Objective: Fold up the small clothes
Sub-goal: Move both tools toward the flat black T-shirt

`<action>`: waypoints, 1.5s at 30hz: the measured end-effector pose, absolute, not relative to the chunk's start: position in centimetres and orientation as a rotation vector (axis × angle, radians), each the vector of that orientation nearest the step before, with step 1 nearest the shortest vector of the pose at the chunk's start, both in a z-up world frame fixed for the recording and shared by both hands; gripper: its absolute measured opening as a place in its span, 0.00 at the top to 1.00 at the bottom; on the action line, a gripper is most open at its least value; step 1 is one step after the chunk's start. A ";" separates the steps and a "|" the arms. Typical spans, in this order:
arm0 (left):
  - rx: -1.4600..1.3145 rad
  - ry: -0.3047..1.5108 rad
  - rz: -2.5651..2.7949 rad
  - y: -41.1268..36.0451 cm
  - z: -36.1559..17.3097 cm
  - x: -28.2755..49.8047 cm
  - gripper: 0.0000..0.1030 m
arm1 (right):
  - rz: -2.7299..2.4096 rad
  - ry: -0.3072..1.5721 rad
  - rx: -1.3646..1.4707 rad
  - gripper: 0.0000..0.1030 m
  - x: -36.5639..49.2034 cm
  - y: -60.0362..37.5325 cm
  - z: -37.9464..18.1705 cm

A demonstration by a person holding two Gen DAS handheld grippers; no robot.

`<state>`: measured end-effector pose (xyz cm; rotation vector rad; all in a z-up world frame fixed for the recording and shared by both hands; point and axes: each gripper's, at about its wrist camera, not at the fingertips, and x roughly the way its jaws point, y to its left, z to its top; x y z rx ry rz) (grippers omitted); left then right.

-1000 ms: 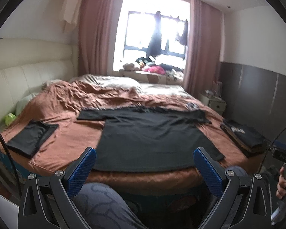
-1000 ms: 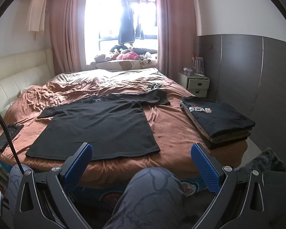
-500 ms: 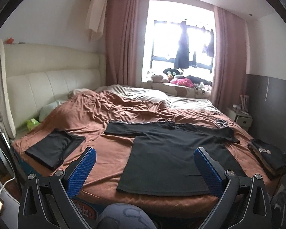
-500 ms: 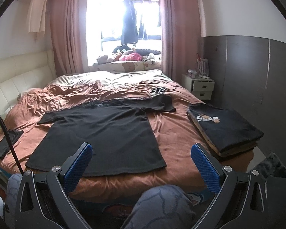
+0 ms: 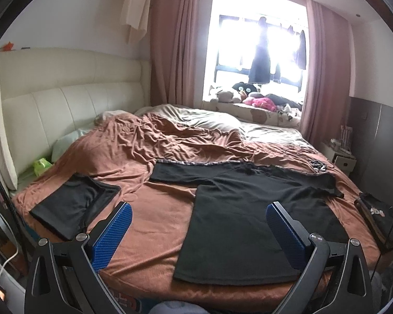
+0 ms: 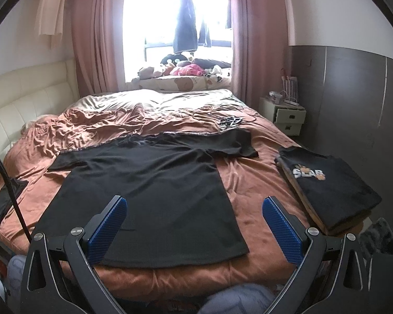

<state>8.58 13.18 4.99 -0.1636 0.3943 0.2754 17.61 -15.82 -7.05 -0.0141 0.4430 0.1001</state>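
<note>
So there's a black short-sleeved T-shirt [image 6: 154, 191] spread flat, sleeves out, on the rust-brown crumpled bedspread [image 5: 154, 225], hem toward the foot of the bed and collar toward the window. Nothing's gripping it.

The left gripper [image 5: 197, 231] is held up in front of the bed's near edge, pointing over the mattress, level and square. Its 2 blue ribbed pads [image 5: 112, 231] are spread wide apart with nothing between them. From its view the shirt sits off to the right, under the right-hand finger.

The right gripper [image 6: 195, 229] is in the same kind of pose, low at the foot of the bed, aimed straight along the shirt, jaws fully released and empty too. Its left pad [image 6: 107, 229] lines up over the shirt's hem, the right pad over bare bedspread.

Other stuff on the bed: a folded black garment [image 5: 73, 208] at the left corner, well apart from the flat shirt, and a stack of folded dark tees with a printed logo on top [image 6: 327, 191] at the right edge. A thin black cable [image 6: 7, 191] runs up the left side of the right camera's view. Blue-grey patterned trouser fabric [image 6: 238, 299] of the person shows at the bottom, below the gripper.
</note>
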 end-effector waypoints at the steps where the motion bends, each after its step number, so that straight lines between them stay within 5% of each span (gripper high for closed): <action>1: -0.168 0.395 0.278 13.5 5.0 9.0 0.00 | 0.106 0.442 -0.016 0.00 18.3 -15.6 -6.9; 45: -0.249 0.607 0.289 30.9 1.2 35.3 0.05 | 0.278 0.572 -0.085 0.00 44.2 -4.7 -7.8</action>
